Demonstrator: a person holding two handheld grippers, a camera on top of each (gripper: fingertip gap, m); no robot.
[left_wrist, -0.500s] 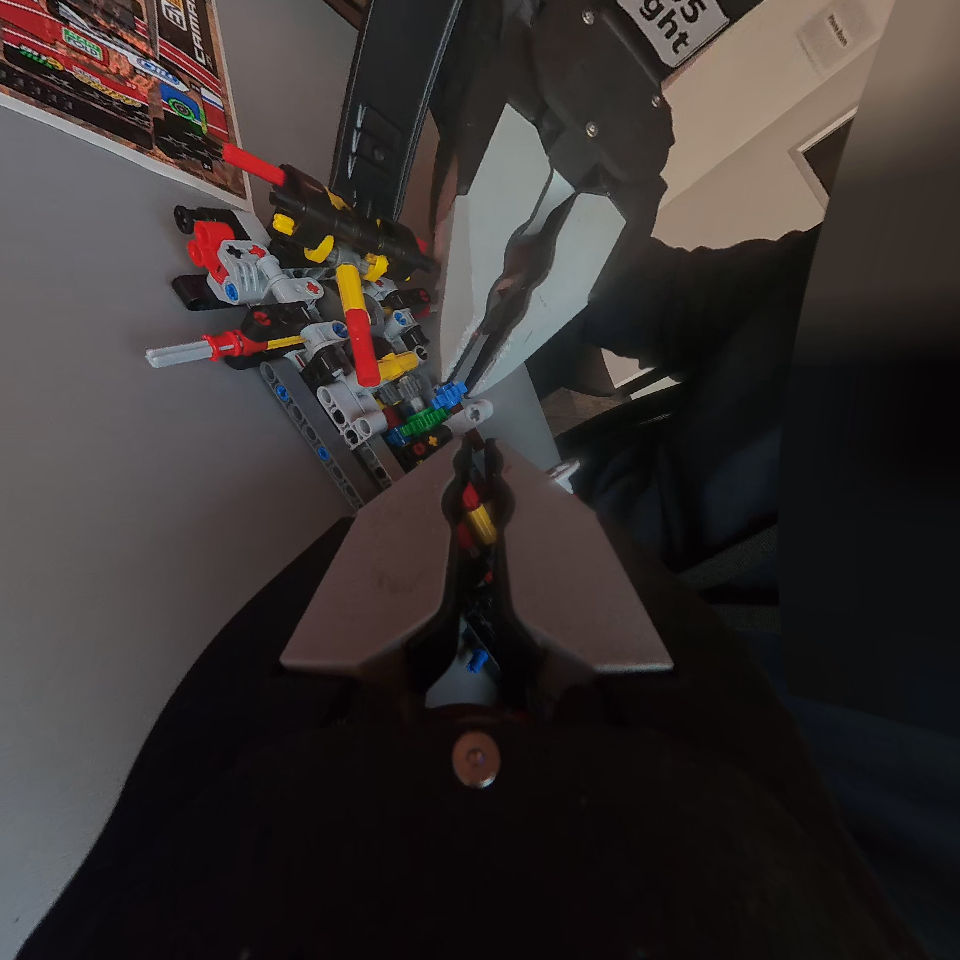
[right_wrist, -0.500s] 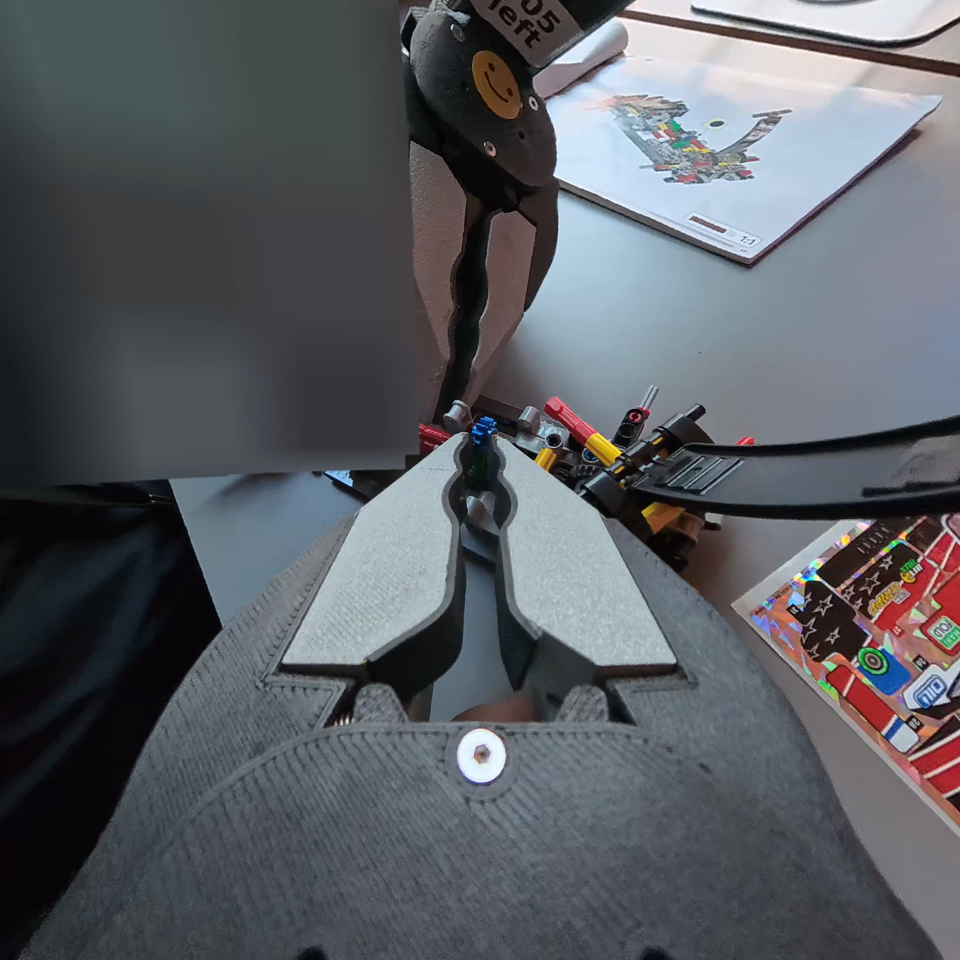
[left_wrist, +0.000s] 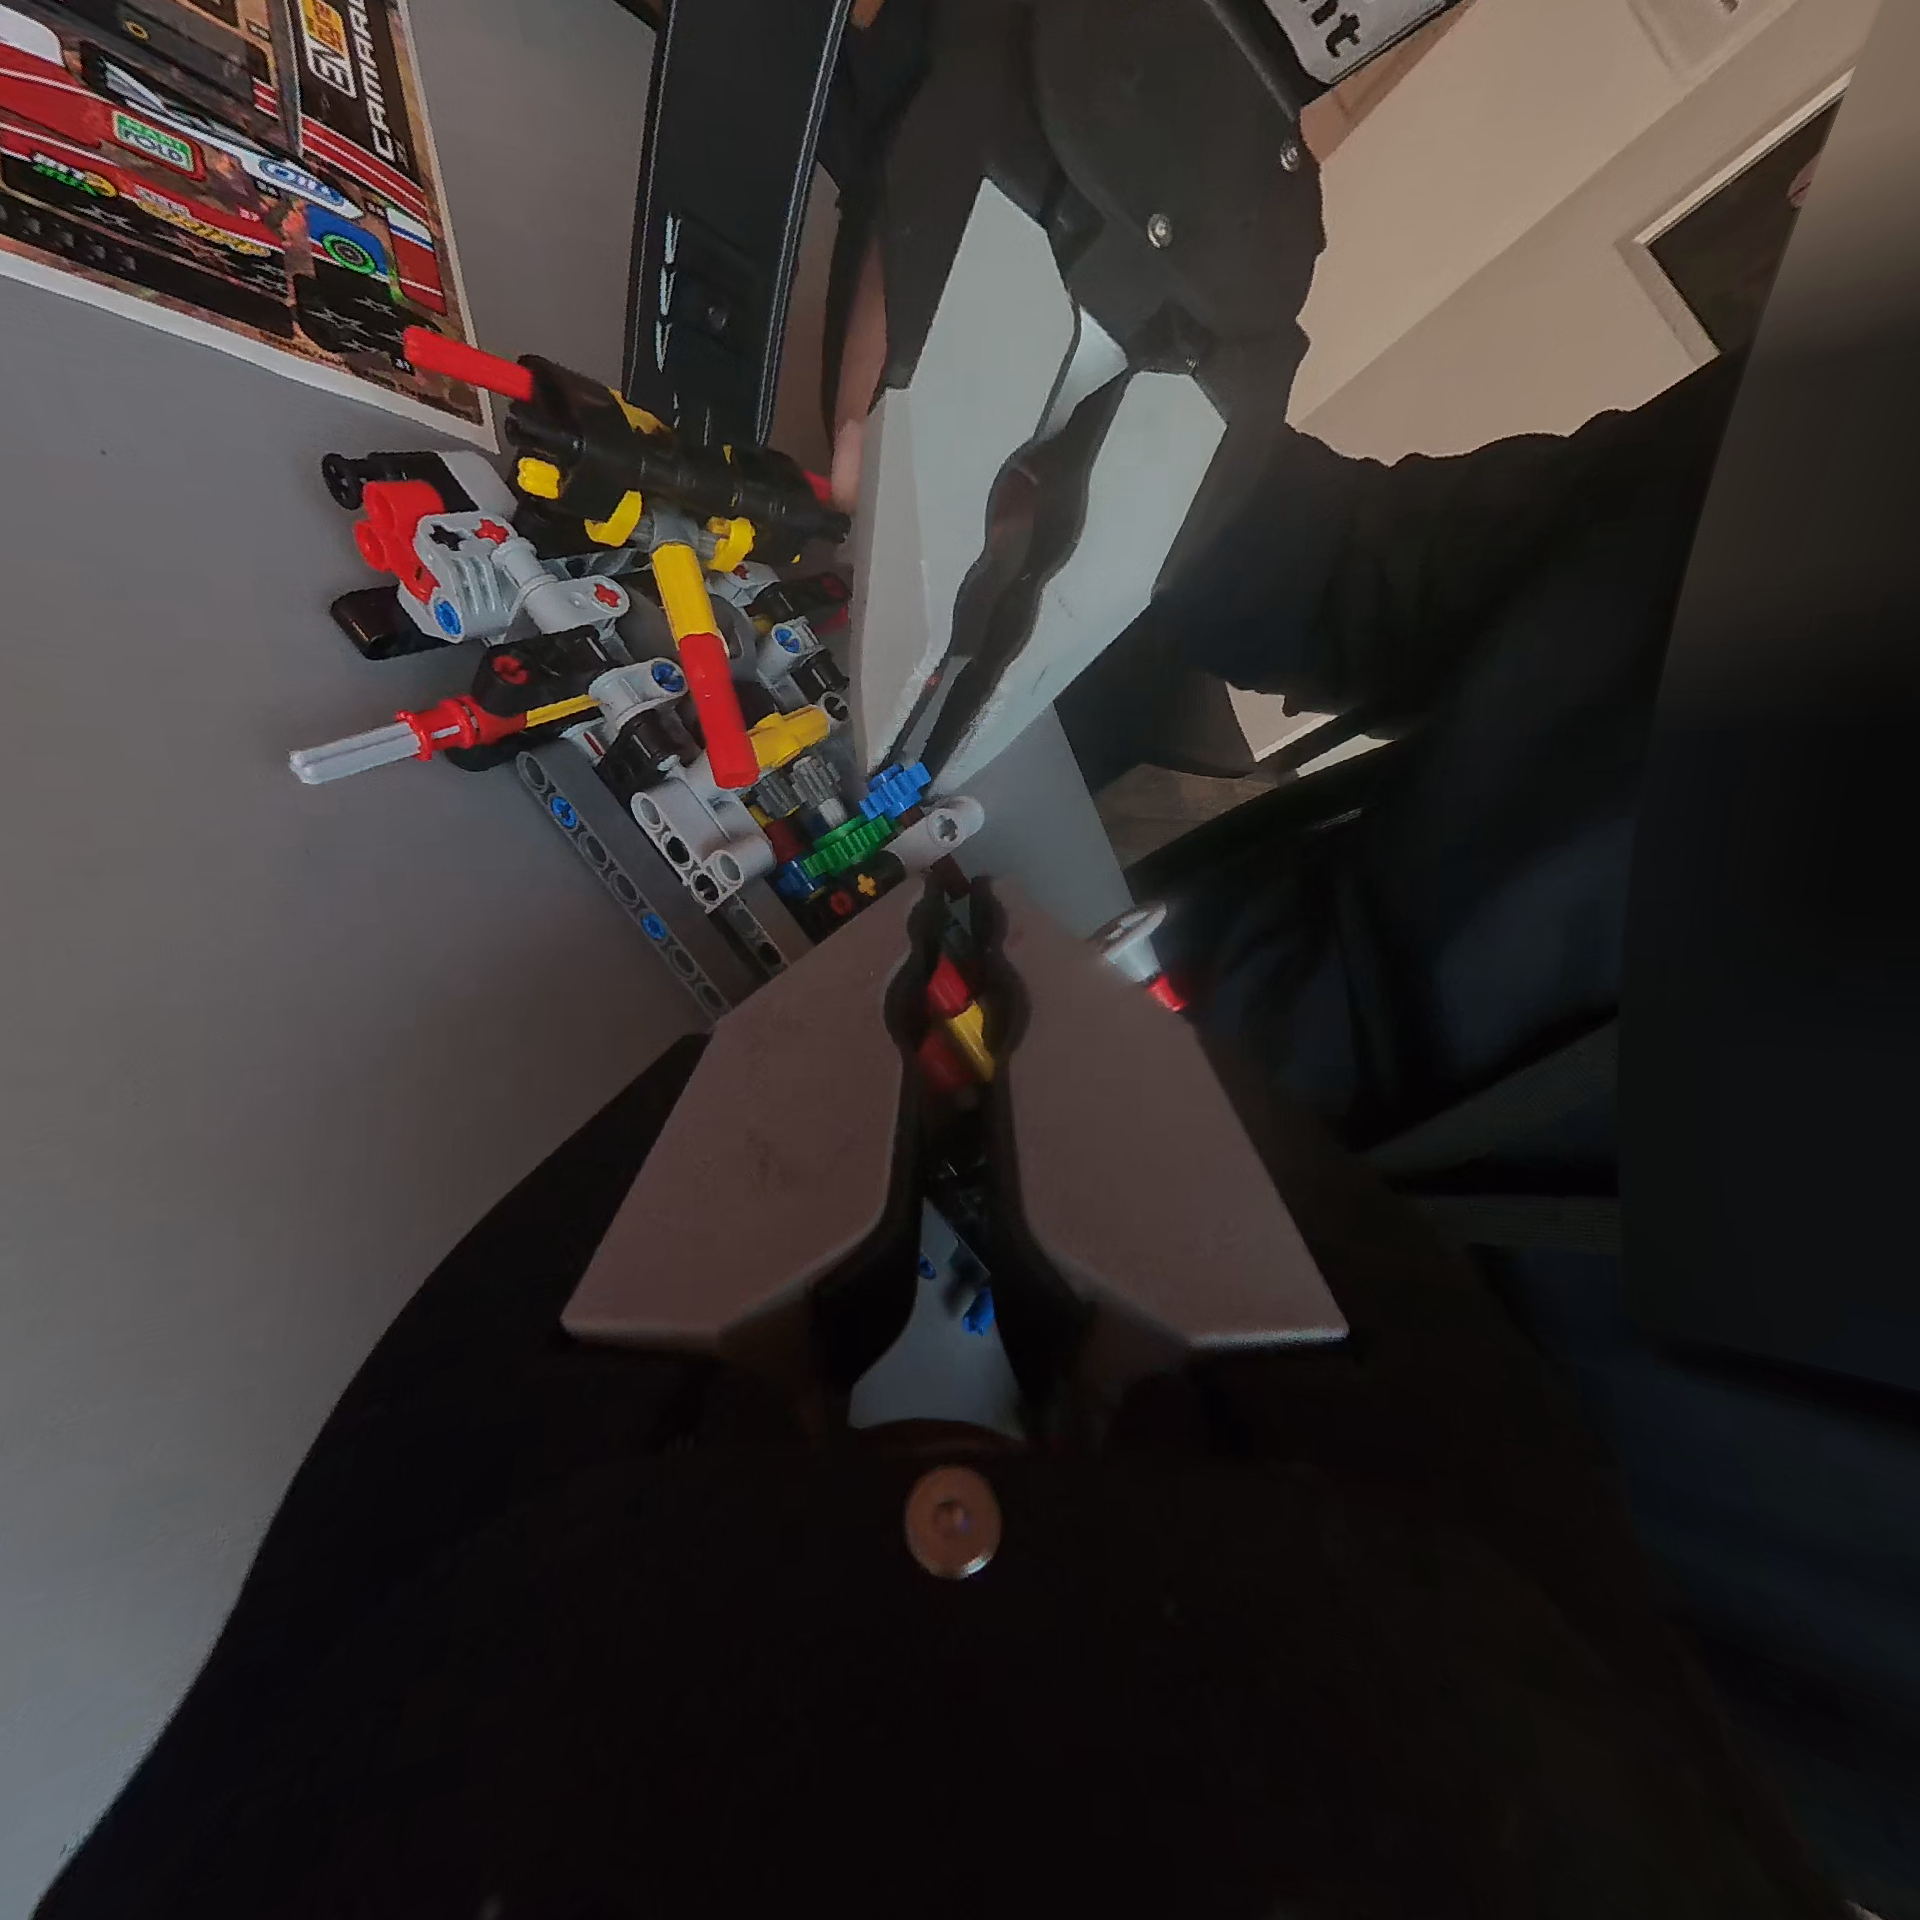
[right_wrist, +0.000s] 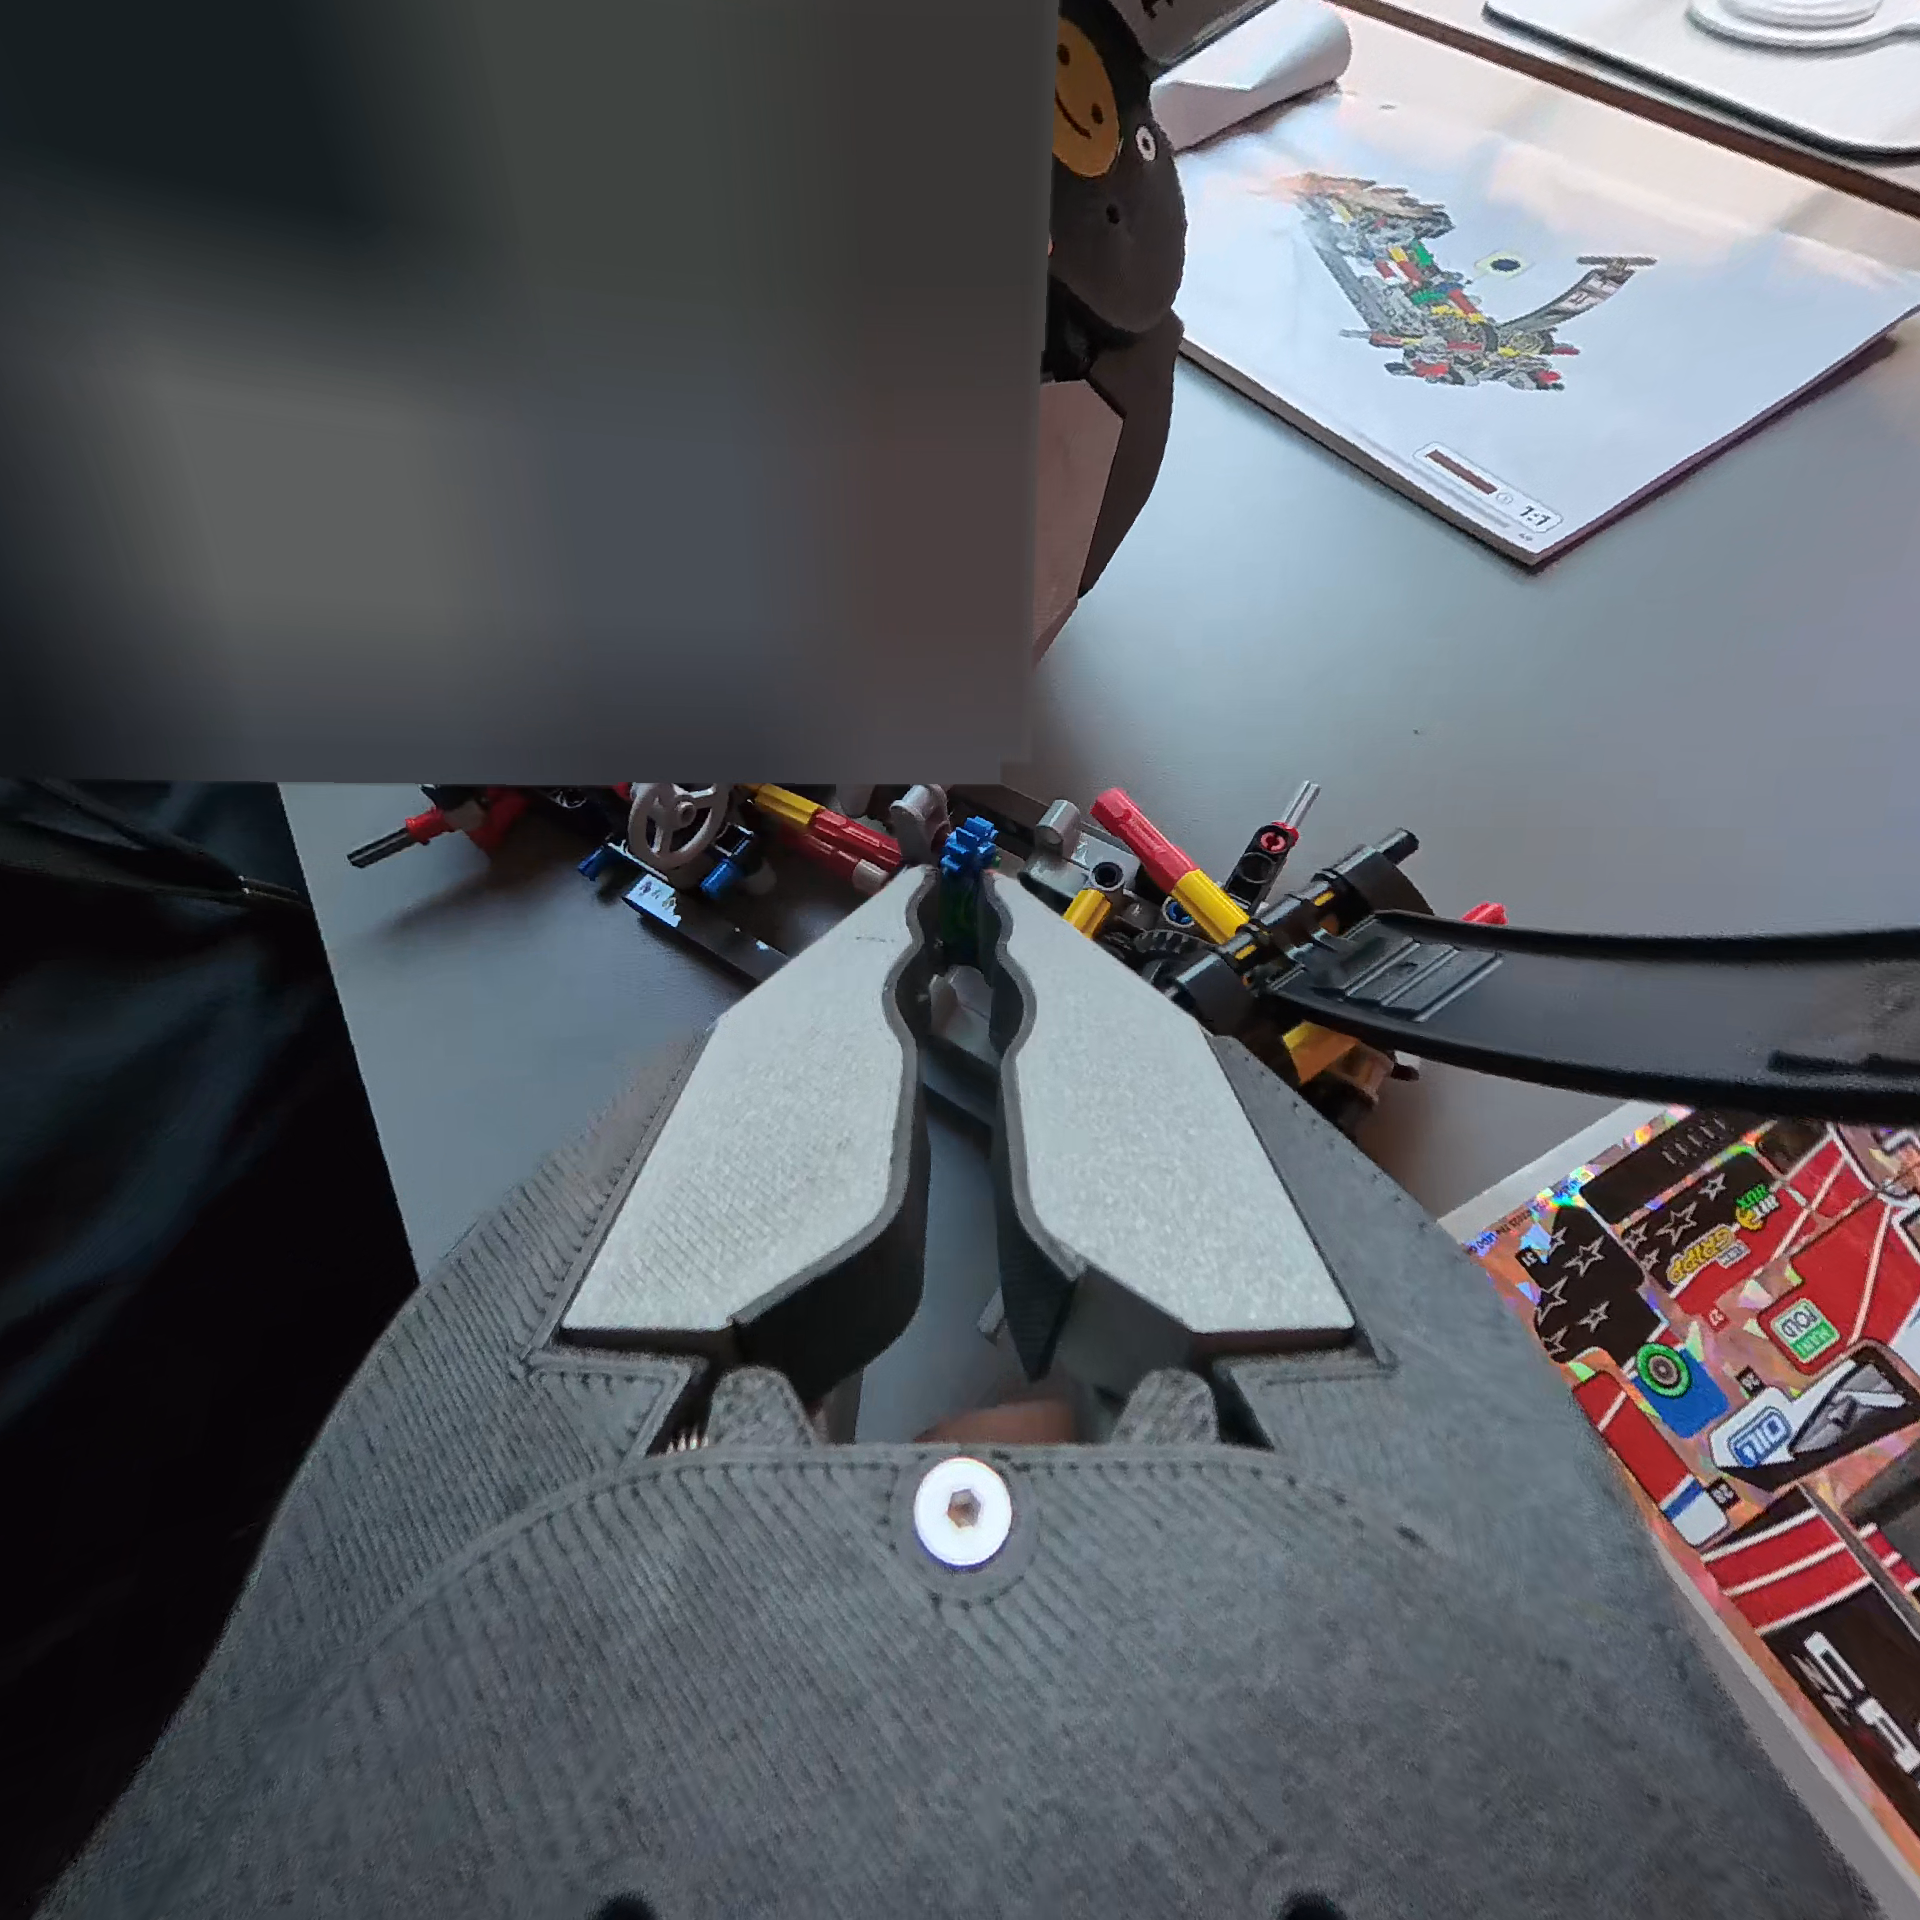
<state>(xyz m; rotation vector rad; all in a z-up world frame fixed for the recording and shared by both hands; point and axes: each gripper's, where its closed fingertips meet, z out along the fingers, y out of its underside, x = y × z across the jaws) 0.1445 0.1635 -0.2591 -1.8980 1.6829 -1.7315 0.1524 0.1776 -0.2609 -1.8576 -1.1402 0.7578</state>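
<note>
Two grippers are meeting on one toy model (left_wrist: 665, 644), a tangle of grey beams, red and yellow axles and small gears that is lying on the grey table (left_wrist: 208, 1039). Almost nothing is shifting compared with half a second ago: both grippers are staying at the same end of the model, so the hold looks settled rather than freshly taken.

The left gripper (left_wrist: 951, 899) is closing its tips on a thin dark-red part at the model's near end, with a red-and-yellow axle (left_wrist: 956, 1023) showing through the hollow between its fingers. The right gripper (right_wrist: 961, 894) is coming down on the model from the opposite side, its fingers drawn nearly together and nipping at the blue gear (right_wrist: 966, 844), which is sitting just above a green gear (left_wrist: 847, 842).

Beside the model a black curved panel (right_wrist: 1662, 997) is reaching away from its far end, a shiny sticker sheet (left_wrist: 208, 187) is lying just beyond that, and an instruction booklet (right_wrist: 1558, 312) is resting well apart from it.

A blurred patch is covering the left gripper's fingers in the right wrist view, so its hold shows from one side only. Whether the right pads are truly pressing the blue gear is hard to make out, and the model's underside is staying hidden
</note>
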